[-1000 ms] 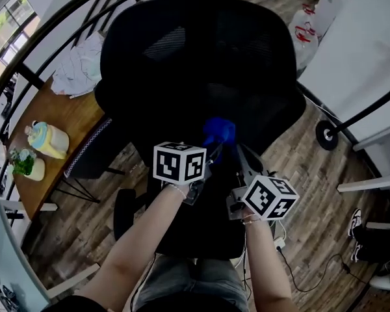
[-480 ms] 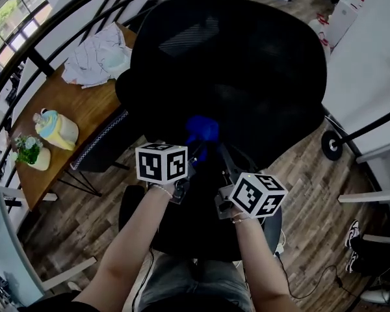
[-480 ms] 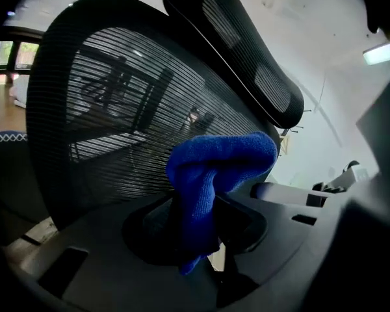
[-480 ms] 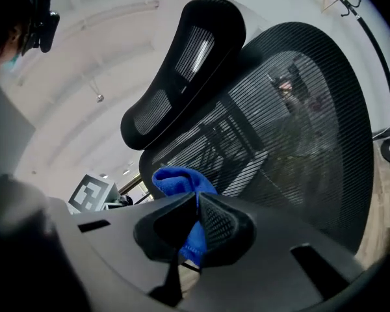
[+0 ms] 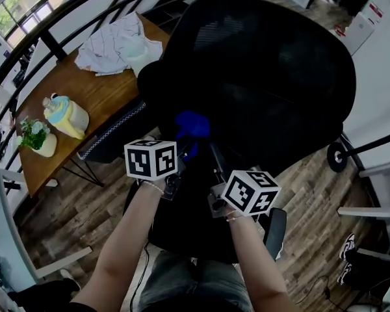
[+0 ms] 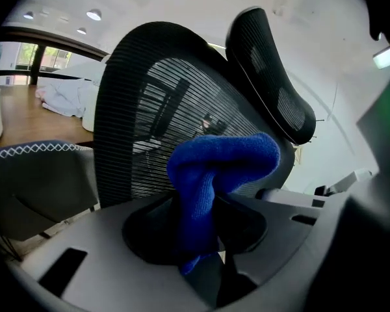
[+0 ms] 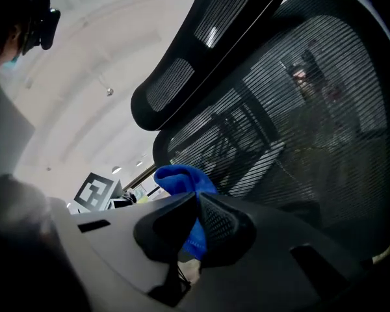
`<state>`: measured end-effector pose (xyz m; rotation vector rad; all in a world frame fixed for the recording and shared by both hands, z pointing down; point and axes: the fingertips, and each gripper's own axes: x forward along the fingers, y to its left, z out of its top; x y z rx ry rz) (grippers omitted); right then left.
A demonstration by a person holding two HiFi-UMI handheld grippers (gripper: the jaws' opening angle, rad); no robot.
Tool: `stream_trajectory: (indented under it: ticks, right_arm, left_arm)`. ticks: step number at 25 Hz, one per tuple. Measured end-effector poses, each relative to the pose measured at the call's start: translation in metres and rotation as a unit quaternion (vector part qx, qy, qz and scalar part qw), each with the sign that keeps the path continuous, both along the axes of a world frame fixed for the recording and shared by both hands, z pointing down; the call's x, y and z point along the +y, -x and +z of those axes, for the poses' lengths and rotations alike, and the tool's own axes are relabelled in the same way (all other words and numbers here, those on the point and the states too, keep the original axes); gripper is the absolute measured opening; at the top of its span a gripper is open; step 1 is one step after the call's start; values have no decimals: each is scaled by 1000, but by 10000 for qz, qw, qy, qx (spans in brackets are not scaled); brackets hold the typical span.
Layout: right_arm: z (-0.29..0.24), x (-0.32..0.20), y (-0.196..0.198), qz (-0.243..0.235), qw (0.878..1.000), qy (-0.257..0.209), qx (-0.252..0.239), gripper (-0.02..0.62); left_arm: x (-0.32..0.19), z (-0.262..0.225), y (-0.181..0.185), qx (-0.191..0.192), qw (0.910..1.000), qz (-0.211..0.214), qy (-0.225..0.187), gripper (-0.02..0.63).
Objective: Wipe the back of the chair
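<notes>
A black mesh office chair fills the head view, its back (image 5: 266, 77) towards me. My left gripper (image 5: 185, 149) is shut on a bunched blue cloth (image 5: 192, 125), which lies against the lower left of the chair back. In the left gripper view the cloth (image 6: 214, 168) stands up from between the jaws of the left gripper (image 6: 205, 203), in front of the mesh (image 6: 149, 122) and headrest (image 6: 273, 77). My right gripper (image 5: 214, 153) sits just right of the cloth. Its jaws meet at the tips (image 7: 198, 200), and the cloth (image 7: 179, 177) shows behind them before the mesh (image 7: 299, 109).
A wooden table (image 5: 84, 96) at the left carries a crumpled white cloth (image 5: 117, 41), a pastel jar (image 5: 68, 116) and a small potted plant (image 5: 36, 138). A black railing (image 5: 45, 41) curves behind it. A grey seat (image 5: 110, 135) adjoins the chair. White furniture (image 5: 383, 57) and a wheel (image 5: 336, 156) stand at the right.
Both grippers and the blue cloth have moved left across the lower chair back. The chair now sits further right in the head view, and more of the table shows.
</notes>
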<state>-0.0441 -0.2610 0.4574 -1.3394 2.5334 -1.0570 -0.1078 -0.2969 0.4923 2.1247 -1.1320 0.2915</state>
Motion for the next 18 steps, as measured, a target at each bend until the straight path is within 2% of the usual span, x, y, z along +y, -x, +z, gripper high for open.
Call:
stream_trajectory:
  ticks: [11,15,18]
  right_arm:
    - [1,5,28,-257,9996,50,-58,32]
    - [7,10,22,-221,9997,130,-16,32]
    - [10,13,13,-137,9998,159,45,32]
  left_arm:
    - [2,7,50,-222,9983,-531,46,137]
    - [4,6,55,-131,9979,-627,77,137]
    - [8,1,50,-129,9984,-550,12,137]
